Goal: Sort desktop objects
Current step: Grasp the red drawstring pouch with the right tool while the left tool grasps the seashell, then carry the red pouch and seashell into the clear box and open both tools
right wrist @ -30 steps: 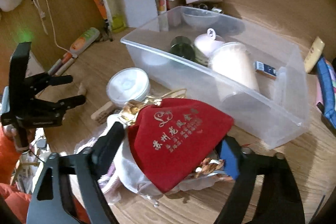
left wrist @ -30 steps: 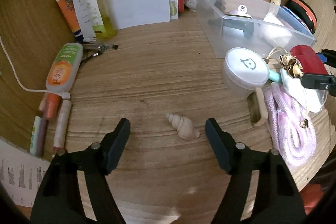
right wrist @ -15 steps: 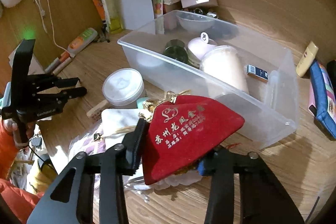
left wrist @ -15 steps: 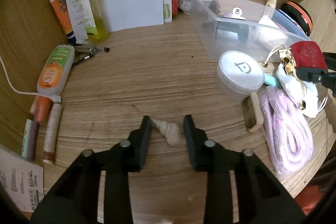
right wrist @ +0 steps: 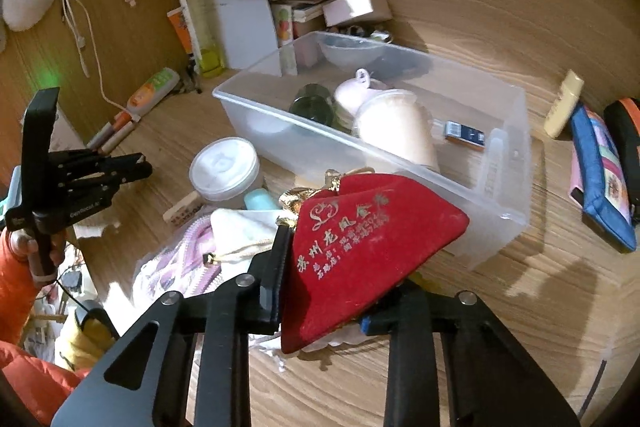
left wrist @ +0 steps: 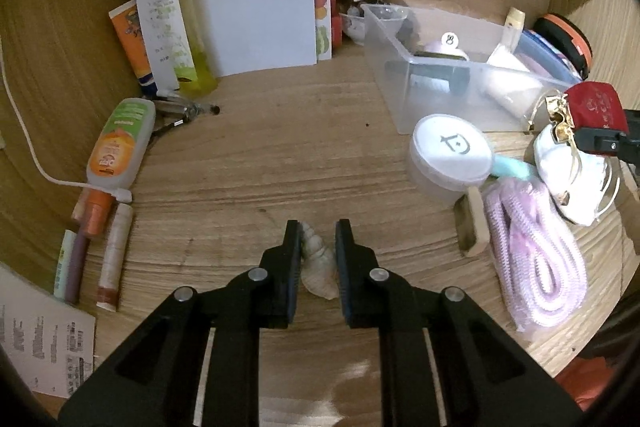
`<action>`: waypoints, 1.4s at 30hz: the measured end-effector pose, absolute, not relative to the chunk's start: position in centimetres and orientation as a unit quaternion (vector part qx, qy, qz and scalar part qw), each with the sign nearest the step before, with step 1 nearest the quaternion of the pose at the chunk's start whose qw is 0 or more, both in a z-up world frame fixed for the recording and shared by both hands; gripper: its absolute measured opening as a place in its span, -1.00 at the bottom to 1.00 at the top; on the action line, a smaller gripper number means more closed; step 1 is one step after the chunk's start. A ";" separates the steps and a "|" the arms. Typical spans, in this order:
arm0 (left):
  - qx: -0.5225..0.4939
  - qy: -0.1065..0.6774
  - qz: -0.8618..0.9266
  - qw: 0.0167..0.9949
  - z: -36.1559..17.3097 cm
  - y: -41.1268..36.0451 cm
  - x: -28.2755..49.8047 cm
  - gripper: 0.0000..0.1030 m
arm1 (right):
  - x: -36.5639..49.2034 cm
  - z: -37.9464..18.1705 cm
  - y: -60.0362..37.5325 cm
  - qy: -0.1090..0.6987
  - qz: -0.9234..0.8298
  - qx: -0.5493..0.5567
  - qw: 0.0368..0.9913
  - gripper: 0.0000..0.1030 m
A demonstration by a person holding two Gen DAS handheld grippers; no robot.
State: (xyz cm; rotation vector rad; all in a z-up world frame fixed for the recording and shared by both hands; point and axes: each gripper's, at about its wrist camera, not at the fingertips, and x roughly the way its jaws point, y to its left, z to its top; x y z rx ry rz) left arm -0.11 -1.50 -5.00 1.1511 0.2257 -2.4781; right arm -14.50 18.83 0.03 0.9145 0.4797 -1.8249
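A pale spiral seashell (left wrist: 318,263) lies on the wooden desk, and my left gripper (left wrist: 318,239) is shut on it, one pad against each side. In the right wrist view that left gripper (right wrist: 132,167) shows at the left, held by a hand in an orange sleeve. My right gripper (right wrist: 332,267) has its jaws closing on a red velvet pouch (right wrist: 360,235) with gold lettering, which is pinched between the pads above a pile of cloth and cord. A clear plastic bin (right wrist: 320,131) holding jars and a cup stands just behind the pouch.
A white round jar (left wrist: 452,151), a wooden stamp and a coiled pink rope (left wrist: 536,267) lie between the shell and the pouch. Bottles, an orange lotion tube (left wrist: 120,147) and lip balms line the left. Papers stand at the back. A blue case (right wrist: 600,187) lies far right.
My left jaws have closed from wide apart onto the seashell. My right jaws have closed onto the red pouch, which has risen slightly off the pile.
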 end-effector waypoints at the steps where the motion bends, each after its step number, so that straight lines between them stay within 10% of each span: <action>1: 0.409 0.082 -0.888 0.193 -4.8 -1.5 0.0 -0.69 | -14.6 0.1 19.1 0.198 -0.754 0.377 0.500 -0.54; 9: 0.392 0.090 -0.899 0.172 -3.7 -0.6 0.2 -0.69 | -15.2 -0.1 20.3 0.210 -0.750 0.391 0.489 -0.41; 14: 0.389 0.085 -0.904 0.157 -3.4 0.4 -0.2 -0.69 | -15.2 -0.3 21.0 0.217 -0.757 0.390 0.478 0.12; 21: 0.377 0.080 -0.913 0.136 -2.5 1.6 -1.0 -0.69 | -16.4 0.7 21.3 0.188 -0.769 0.387 0.474 0.12; 26: 0.364 0.074 -0.919 0.132 -1.5 2.2 -1.2 -0.69 | -17.2 1.3 21.0 0.154 -0.767 0.388 0.487 -0.74; 42: 0.330 0.042 -0.934 0.128 3.2 2.0 -3.4 -0.69 | -17.2 7.2 21.8 0.114 -0.785 0.329 0.512 -0.86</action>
